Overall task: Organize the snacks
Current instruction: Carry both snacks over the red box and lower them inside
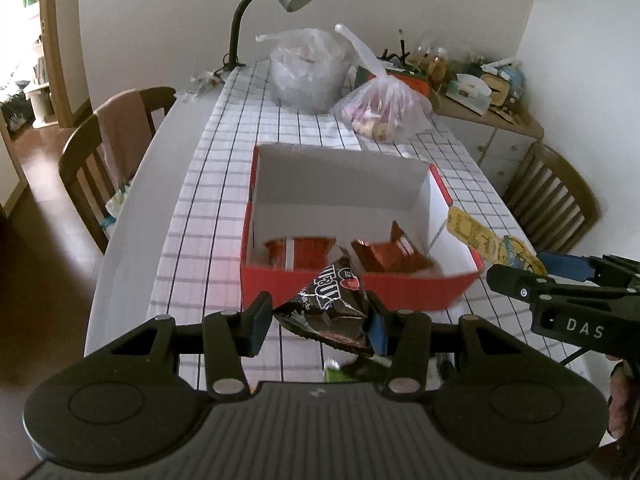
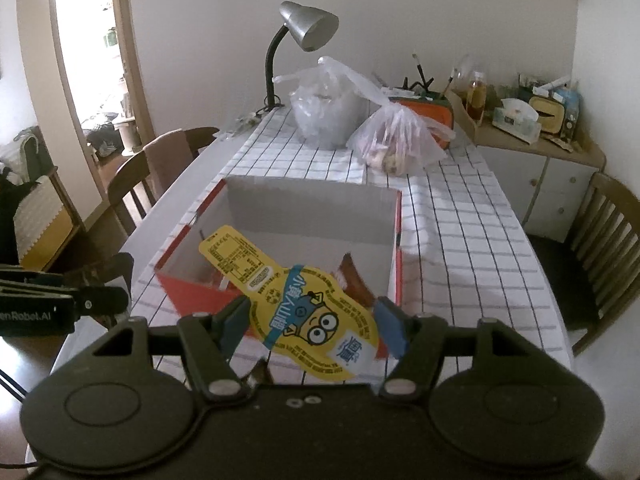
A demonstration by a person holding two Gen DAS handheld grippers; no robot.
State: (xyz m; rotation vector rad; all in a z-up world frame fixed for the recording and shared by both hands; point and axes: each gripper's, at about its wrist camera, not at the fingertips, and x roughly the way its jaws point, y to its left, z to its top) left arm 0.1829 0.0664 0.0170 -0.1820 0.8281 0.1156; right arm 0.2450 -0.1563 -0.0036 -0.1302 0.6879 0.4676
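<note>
Each hand-held gripper carried a snack toward the red box [image 1: 360, 286] — left hand-held gripper [image 1: 320, 320] clamping a chocolate bag [image 1: 328, 304], right hand-held gripper [image 2: 312, 320] a yellow packet [image 2: 304, 308] — next, release inside.

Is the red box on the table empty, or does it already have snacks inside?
Not empty. The red box is open-topped, and brown snack packets lie on its white floor; most of it is bare.

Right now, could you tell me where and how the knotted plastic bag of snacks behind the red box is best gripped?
Grip the knotted plastic bag at its twisted neck, coming from above: the body is soft and bulging, while the neck gathers into a narrow stem rising to the left.
</note>
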